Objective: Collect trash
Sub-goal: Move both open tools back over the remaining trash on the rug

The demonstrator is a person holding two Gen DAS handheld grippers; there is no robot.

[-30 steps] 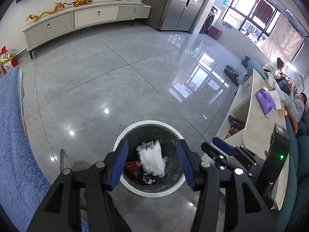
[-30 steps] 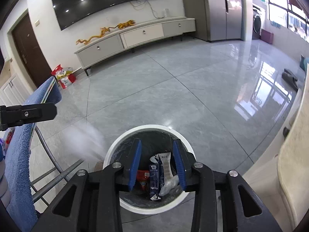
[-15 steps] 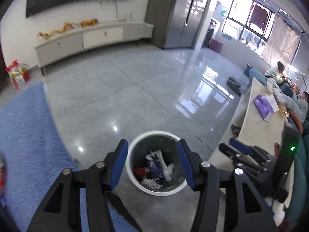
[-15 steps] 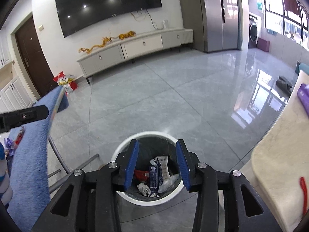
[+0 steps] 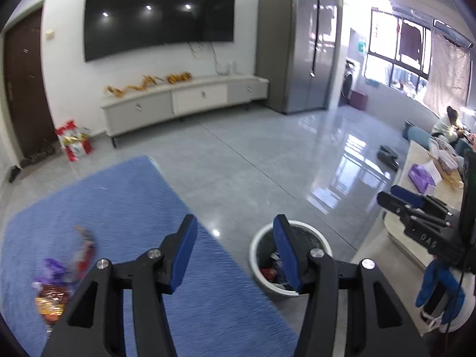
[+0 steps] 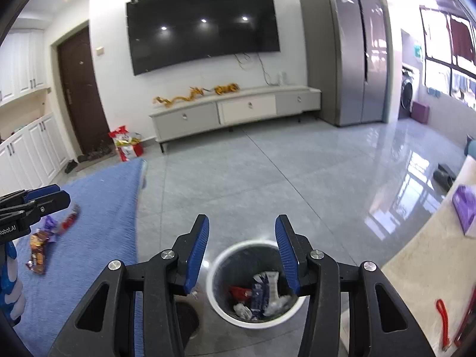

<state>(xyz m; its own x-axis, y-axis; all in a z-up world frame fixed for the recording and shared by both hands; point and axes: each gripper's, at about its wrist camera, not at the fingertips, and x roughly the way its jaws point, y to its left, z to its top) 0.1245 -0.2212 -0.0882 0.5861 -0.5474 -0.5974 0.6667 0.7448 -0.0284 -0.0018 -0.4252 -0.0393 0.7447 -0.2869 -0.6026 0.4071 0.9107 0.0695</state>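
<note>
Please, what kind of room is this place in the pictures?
Most likely the living room of a home. A large television hangs on the wall above a long low cabinet, the floor is glossy grey tile, and a white trash bin stands on it beside a blue-covered surface.

Grippers: two, the left gripper and the right gripper
Trash bins: one white trash bin
Wrappers on the blue cloth: about three (blurred, so the count is rough)
Wall televisions: one
Purple packs on the table: one
</note>
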